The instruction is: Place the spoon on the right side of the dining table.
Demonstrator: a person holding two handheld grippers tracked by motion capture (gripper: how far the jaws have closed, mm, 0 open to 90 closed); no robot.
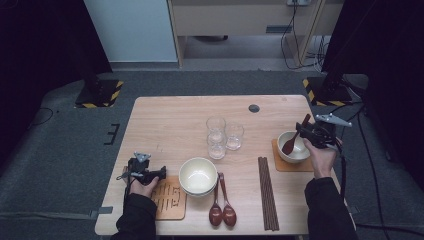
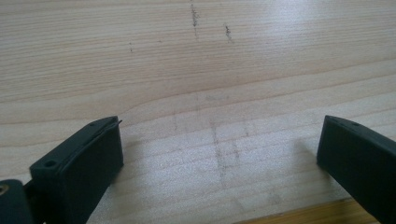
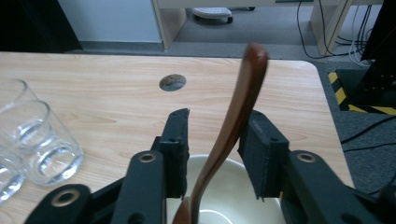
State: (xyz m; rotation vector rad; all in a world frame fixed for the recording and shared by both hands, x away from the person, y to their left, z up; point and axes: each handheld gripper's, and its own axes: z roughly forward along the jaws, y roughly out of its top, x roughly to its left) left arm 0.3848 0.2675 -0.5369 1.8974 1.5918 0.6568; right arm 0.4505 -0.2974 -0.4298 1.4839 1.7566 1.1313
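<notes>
A brown wooden spoon [image 1: 291, 144] stands tilted in a small cream bowl [image 1: 299, 154] on a wooden coaster [image 1: 280, 164] at the table's right side. My right gripper [image 1: 307, 131] is at the spoon's handle end. In the right gripper view the spoon handle [image 3: 236, 116] rises between the jaws of my right gripper [image 3: 218, 116], close against the right pad with a clear gap to the left pad; the jaws stand apart. My left gripper [image 1: 161, 173] rests near the front left. The left gripper [image 2: 220, 123] is wide open over bare wood.
Stacked cream bowls [image 1: 198, 176] sit front centre, with two dark spoons [image 1: 222, 205] beside them and chopsticks [image 1: 267, 192] further right. Three glasses [image 1: 220, 135] stand mid-table. A patterned wooden coaster [image 1: 170, 200] lies by my left hand. A cable hole [image 1: 254, 108] marks the back.
</notes>
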